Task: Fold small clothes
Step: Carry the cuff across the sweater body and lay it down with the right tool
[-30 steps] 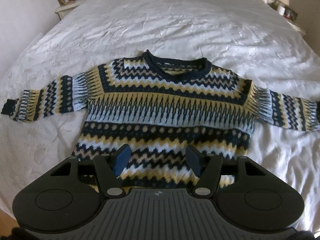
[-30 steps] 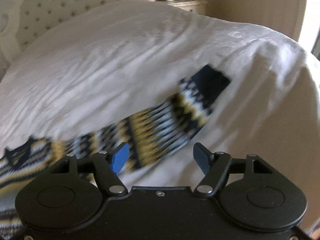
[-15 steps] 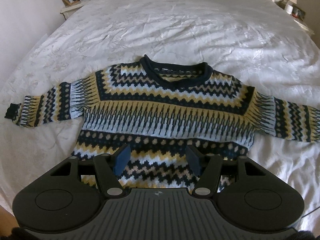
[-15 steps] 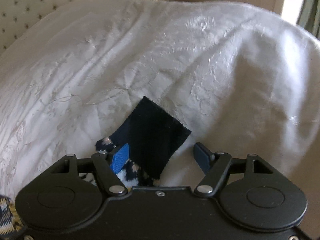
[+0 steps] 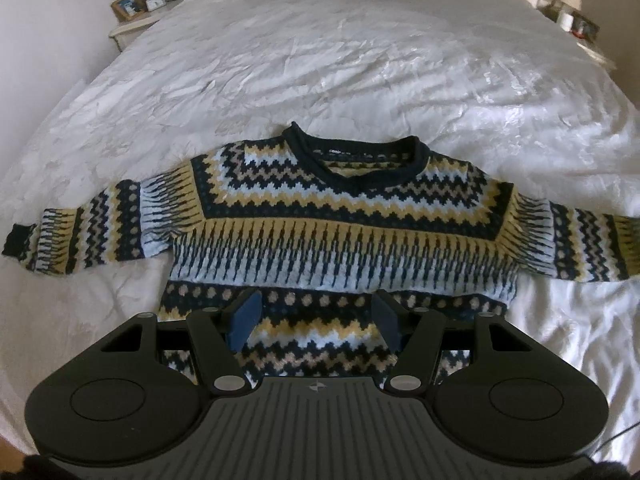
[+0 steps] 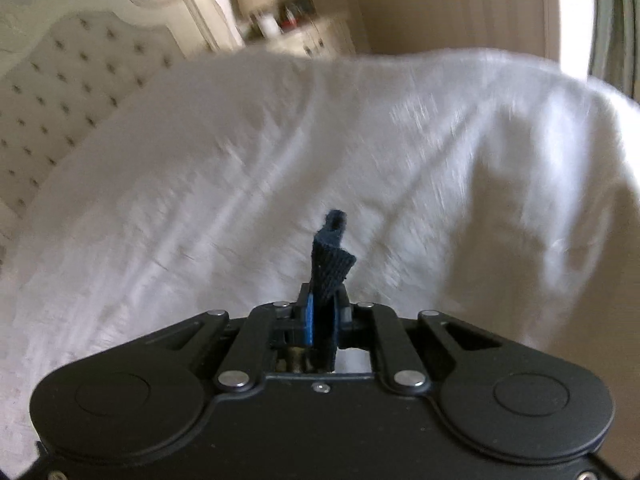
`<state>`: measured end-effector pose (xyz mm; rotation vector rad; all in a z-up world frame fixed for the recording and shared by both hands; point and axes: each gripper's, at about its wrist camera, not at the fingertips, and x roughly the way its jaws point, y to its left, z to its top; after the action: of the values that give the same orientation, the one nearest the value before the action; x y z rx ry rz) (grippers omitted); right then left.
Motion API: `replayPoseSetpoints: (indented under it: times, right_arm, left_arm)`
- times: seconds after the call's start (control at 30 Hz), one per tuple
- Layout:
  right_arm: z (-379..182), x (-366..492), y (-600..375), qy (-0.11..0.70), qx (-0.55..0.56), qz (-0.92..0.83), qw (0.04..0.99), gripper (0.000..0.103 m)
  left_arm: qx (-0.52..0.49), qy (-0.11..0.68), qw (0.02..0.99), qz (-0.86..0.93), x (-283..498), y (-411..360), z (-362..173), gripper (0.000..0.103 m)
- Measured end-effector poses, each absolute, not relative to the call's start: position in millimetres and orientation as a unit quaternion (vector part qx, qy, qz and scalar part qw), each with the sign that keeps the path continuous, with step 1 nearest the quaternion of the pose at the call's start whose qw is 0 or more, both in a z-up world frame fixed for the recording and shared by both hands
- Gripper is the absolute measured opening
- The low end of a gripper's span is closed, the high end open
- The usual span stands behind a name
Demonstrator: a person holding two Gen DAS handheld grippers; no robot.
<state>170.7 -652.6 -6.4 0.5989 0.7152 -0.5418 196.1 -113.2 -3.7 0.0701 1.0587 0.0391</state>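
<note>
A zigzag-patterned knit sweater [image 5: 340,216] in navy, yellow and pale blue lies flat on the white bed [image 5: 360,48], sleeves spread wide. The left gripper [image 5: 316,320] hovers over its hem, fingers [image 5: 244,318] apart and empty. The right gripper [image 6: 322,312] has just snapped closed, pinching the navy sleeve cuff [image 6: 330,256], which sticks up beyond its fingers.

A wide bed [image 5: 360,60] under a crinkled white bedspread fills the room, backed by a pale tufted headboard [image 6: 60,92]. Lamp-topped nightstands [image 5: 132,28] flank it against cream walls, in soft daylight.
</note>
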Motion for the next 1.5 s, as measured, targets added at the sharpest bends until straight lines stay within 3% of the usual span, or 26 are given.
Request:
replayPoseSetpoints:
  times: [0.27, 0.47, 0.77, 1.1, 1.27, 1.5]
  right_arm:
    - [112.3, 180.4, -544.8, 0.266, 0.23, -0.182, 0.918, 0.016]
    - [138.8, 234.0, -408.1, 0.27, 0.207, -0.046, 0.939, 0.016]
    - [63.0, 314.2, -206.2, 0.342, 0.205, 0.111, 0.91, 0.016]
    - [-54.7, 340.9, -67.0, 0.461, 0.16, 0.138, 0.862, 0.018]
    - [-72.4, 332.6, -37.2, 0.473, 0.165, 0.155, 0.851, 0.043]
    - [-68.3, 309.5, -75.7, 0.443, 0.192, 0.126, 0.867, 0.045]
  left_arm:
    - [0.035, 0.488, 0.872, -0.024, 202.8, -60.4, -8.9, 0.06]
    - [0.037, 0.476, 0.879, -0.015, 203.9, 1.1, -6.9, 0.06]
    - [0.037, 0.483, 0.875, 0.029, 194.7, 95.2, -16.1, 0.06]
    - [0.029, 0.496, 0.865, 0.067, 186.4, 156.4, -24.3, 0.06]
    - [0.033, 0.497, 0.865, 0.053, 192.7, 158.0, -29.2, 0.06]
    - [0.049, 0.475, 0.879, 0.003, 223.4, 129.1, -30.2, 0.06]
